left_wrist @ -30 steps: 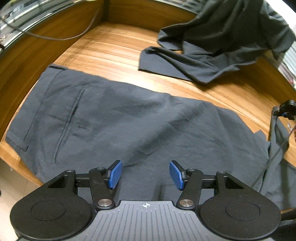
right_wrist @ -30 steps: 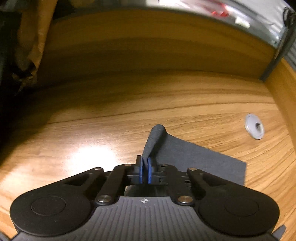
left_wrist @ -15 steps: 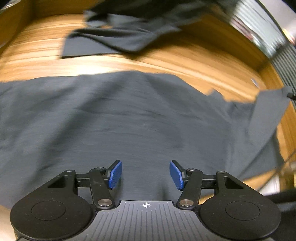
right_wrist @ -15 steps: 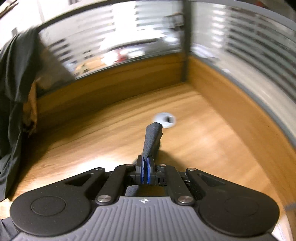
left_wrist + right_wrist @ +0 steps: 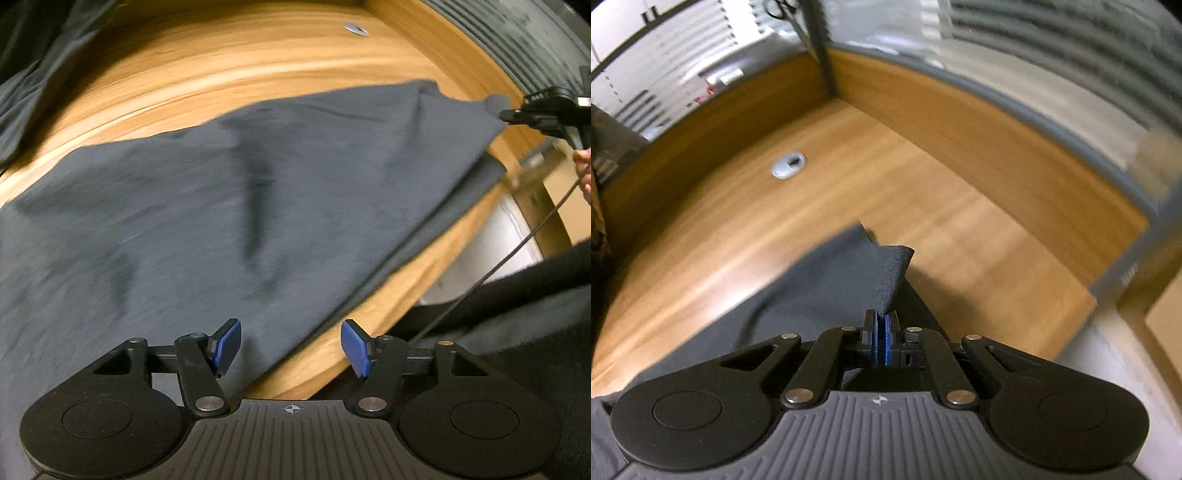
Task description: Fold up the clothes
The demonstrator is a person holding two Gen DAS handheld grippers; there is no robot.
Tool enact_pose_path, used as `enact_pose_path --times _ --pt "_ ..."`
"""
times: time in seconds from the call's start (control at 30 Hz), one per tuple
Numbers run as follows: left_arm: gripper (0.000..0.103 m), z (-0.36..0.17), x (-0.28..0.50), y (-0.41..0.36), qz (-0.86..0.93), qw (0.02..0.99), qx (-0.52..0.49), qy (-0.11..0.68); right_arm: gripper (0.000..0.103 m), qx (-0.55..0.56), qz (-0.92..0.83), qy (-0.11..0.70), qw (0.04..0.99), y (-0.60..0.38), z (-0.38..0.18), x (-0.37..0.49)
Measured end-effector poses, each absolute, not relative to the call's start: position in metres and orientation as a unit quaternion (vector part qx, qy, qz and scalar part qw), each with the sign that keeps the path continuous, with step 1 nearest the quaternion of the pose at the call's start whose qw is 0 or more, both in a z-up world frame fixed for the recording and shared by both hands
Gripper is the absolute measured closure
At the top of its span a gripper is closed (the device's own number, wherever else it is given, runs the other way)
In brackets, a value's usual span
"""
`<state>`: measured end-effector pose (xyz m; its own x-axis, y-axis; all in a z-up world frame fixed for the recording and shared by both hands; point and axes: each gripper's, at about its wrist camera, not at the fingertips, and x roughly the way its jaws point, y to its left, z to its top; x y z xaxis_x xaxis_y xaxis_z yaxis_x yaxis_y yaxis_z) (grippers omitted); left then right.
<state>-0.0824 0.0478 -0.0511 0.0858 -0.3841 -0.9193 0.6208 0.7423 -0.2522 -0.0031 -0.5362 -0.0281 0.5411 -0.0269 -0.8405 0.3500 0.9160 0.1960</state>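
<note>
A dark grey garment (image 5: 207, 206) lies spread over the wooden table (image 5: 207, 74), its right end lifted. My left gripper (image 5: 290, 345) hovers open over the garment's near edge, its blue pads apart with cloth below and nothing between them. My right gripper (image 5: 881, 332) is shut on a corner of the same garment (image 5: 892, 273), holding it up off the table; the cloth trails down and left from it. In the left wrist view the right gripper (image 5: 517, 114) appears at the far right, pinching the raised corner, with a hand behind it.
A second dark garment (image 5: 33, 55) is heaped at the table's far left. A white cable grommet (image 5: 788, 164) sits in the tabletop. Wooden side walls (image 5: 979, 125) and slatted glass enclose the table's corner. A black sleeve (image 5: 517, 306) and a cable cross the lower right.
The left gripper has swung right along the garment toward its right end. The right gripper has lifted the pinched corner and carried it toward the table's right corner. Both frames show motion blur.
</note>
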Motion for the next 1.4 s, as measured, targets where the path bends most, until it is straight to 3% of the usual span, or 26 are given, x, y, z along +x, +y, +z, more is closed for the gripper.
enact_pose_path --times 0.33,0.43,0.5,0.57,0.67,0.87,0.93,0.97,1.0,1.1,1.17,1.4 --pt "0.039 -0.057 -0.074 0.011 -0.356 0.716 0.149 0.582 0.094 0.229 -0.106 0.486 0.837 -0.565 -0.077 -0.017" --pt "0.047 -0.061 -0.074 0.005 -0.354 0.717 0.158 0.580 0.082 0.245 -0.105 0.492 0.829 -0.573 -0.092 -0.021" --pt "0.050 -0.063 -0.075 0.001 -0.347 0.719 0.163 0.579 0.066 0.256 -0.108 0.495 0.823 -0.578 -0.099 -0.020" --pt "0.057 -0.064 -0.077 0.001 -0.342 0.723 0.166 0.577 0.058 0.267 -0.116 0.497 0.817 -0.583 -0.104 -0.017" --pt "0.067 -0.067 -0.078 -0.003 -0.333 0.727 0.167 0.577 0.058 0.283 -0.127 0.501 0.808 -0.590 -0.111 -0.011" --pt "0.071 -0.070 -0.082 -0.004 -0.318 0.731 0.149 0.584 0.051 0.312 -0.148 0.503 0.792 -0.599 -0.118 -0.007" --pt "0.071 -0.071 -0.084 -0.003 -0.315 0.734 0.147 0.583 0.052 0.308 -0.150 0.502 0.794 -0.599 -0.117 -0.004" --pt "0.070 -0.072 -0.085 -0.003 -0.313 0.736 0.149 0.582 0.057 0.307 -0.151 0.502 0.795 -0.599 -0.117 -0.002" --pt "0.070 -0.072 -0.086 -0.003 -0.311 0.737 0.150 0.581 0.076 0.305 -0.152 0.501 0.795 -0.599 -0.117 -0.001" --pt "0.067 -0.073 -0.087 -0.005 -0.310 0.739 0.158 0.577 0.092 0.307 -0.151 0.495 0.799 -0.601 -0.112 0.000" --pt "0.060 -0.074 -0.089 -0.007 -0.312 0.739 0.163 0.574 0.094 0.294 -0.143 0.487 0.810 -0.599 -0.103 0.001" --pt "0.058 -0.076 -0.097 -0.012 -0.331 0.732 0.176 0.569 0.096 0.234 -0.109 0.442 0.859 -0.580 -0.048 -0.005"
